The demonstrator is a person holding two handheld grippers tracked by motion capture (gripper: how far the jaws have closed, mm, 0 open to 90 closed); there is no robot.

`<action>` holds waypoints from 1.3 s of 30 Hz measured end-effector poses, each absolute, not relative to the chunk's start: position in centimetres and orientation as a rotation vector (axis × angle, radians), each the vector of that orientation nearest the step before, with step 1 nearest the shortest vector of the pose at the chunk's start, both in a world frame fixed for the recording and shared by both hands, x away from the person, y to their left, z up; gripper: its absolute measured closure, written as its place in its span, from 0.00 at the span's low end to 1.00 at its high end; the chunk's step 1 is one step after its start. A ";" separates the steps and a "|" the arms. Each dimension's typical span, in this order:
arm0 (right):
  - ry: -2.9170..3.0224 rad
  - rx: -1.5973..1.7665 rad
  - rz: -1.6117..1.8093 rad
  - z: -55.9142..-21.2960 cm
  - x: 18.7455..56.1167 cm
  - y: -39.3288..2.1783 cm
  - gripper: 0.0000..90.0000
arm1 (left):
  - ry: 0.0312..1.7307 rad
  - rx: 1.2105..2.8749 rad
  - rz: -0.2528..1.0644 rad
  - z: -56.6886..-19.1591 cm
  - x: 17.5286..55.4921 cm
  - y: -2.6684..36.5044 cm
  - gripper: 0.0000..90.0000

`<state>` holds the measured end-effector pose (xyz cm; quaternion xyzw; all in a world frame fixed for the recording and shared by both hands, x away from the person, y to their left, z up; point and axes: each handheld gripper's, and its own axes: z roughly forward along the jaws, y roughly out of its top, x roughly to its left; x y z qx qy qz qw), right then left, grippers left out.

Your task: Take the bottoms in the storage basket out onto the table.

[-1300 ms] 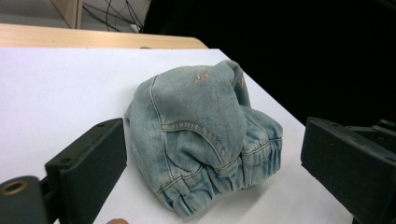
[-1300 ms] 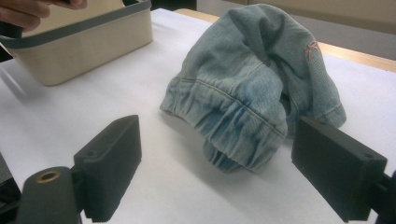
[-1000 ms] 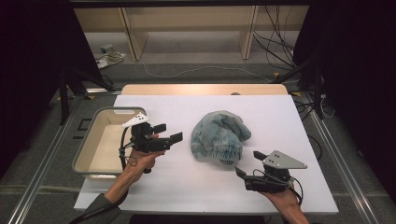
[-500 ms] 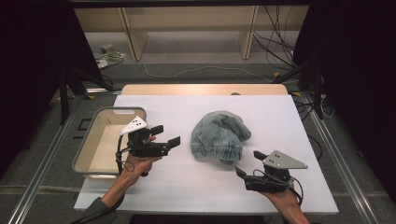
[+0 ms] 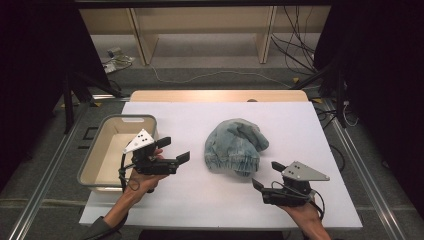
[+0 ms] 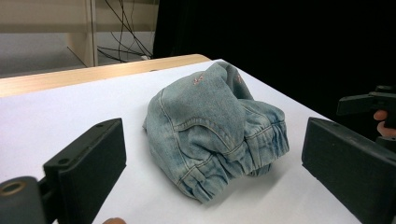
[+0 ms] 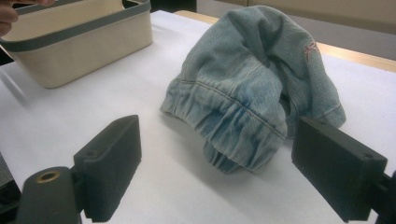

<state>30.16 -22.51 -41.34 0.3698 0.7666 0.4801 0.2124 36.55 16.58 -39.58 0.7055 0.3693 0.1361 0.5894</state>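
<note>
A crumpled denim garment [image 5: 234, 146] is being shown lying in a heap near the middle of the white bench [image 5: 190, 200], with a beige tub [image 5: 95, 150] standing at the bench's left edge, well apart from the cloth. The left gripper [image 5: 174, 150] is being held just in front of the tub's right wall with its jaws spread apart and nothing between them; the garment is lying to its right, framed between the two black jaws in the left gripper view [image 6: 219, 126]. The right gripper [image 5: 267, 176] is being held at the near right of the bench, jaws likewise parted and empty, with the garment lying ahead of it and slightly to the left, its gathered elastic hem [image 7: 233, 116] being turned toward this gripper. The heap's longer axis is being judged to run roughly from the near left to the far right. The right gripper is being judged the nearer of the two, its jaw tips lying just beside the hem, so a grasp on that hem is being taken as the likelier coming move
</note>
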 end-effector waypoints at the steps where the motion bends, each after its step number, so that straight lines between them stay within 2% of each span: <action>1: 2.129 1.027 1.333 -41.3 30.2 -22.5 0.19 | 0.857 1.641 0.321 -39.6 36.5 16.7 0.06; 16: 2.124 1.028 1.338 -41.3 30.1 -22.5 0.19 | 0.857 1.647 0.359 -39.9 35.1 18.5 0.06; 28: 2.119 1.035 1.347 -41.3 30.1 -22.5 0.18 | 0.838 1.701 0.400 -40.2 34.4 18.5 0.05; 39: 2.112 1.043 1.361 -41.3 30.1 -22.6 0.18 | 0.844 1.733 0.385 -40.5 34.0 18.8 0.05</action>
